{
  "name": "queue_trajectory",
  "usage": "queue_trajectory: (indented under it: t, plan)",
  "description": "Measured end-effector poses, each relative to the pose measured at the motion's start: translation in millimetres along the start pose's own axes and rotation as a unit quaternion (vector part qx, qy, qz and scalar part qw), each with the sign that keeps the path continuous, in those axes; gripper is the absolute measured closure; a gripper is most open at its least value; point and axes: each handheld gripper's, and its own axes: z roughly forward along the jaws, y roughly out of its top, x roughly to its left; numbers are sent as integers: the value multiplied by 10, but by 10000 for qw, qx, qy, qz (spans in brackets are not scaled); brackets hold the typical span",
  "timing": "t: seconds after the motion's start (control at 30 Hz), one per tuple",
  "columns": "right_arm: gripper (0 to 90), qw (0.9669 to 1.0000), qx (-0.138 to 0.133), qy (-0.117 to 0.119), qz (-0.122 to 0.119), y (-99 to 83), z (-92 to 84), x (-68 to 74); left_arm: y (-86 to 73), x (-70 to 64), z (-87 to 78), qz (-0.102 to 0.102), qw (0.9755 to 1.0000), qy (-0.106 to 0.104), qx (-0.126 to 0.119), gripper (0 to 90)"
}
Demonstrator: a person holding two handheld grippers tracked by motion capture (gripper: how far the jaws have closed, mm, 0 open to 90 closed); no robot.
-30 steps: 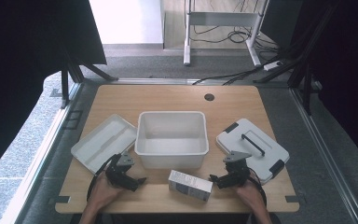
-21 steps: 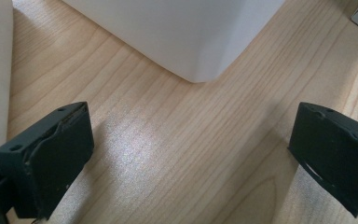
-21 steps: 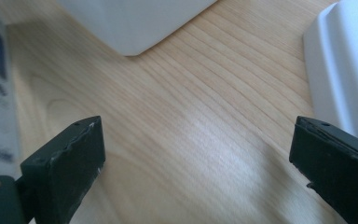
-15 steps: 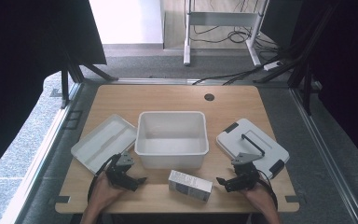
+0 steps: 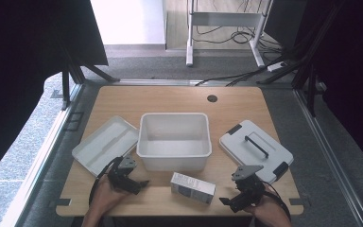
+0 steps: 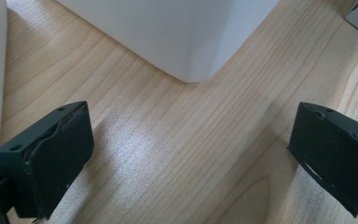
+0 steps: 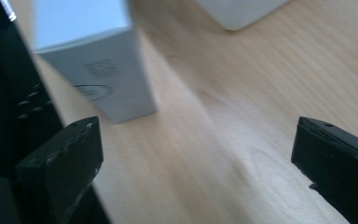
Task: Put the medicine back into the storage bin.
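The light wooden table (image 6: pixel 177 154) shows smooth grain with a soft sheen; the white rectangular plastic tub (image 5: pixel 174 142) looks matt, the small grey-white cardboard box (image 5: pixel 192 187) smooth.

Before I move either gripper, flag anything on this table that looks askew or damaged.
Nothing looks damaged or spilled. The small white cardboard box lies slightly askew near the front edge of the wooden table, and the grey lid with a black handle sits off the white plastic bin, angled beside it.
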Motion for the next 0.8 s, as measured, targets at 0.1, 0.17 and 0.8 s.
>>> queue_trajectory:
  t: [0.1,0.17,0.8]
  plan:
    - [7,9997,174,89,-162,80,15,61,-1,-2,0,5,10000,-3,-3,0]
    - [7,9992,299,123,-235,163,40,101,-1,-4,-1,4,10000,-4,-3,0]
    - [306,9770,1609,499,-1309,1002,572,504,-2,-5,-2,1,10000,-7,-9,1]
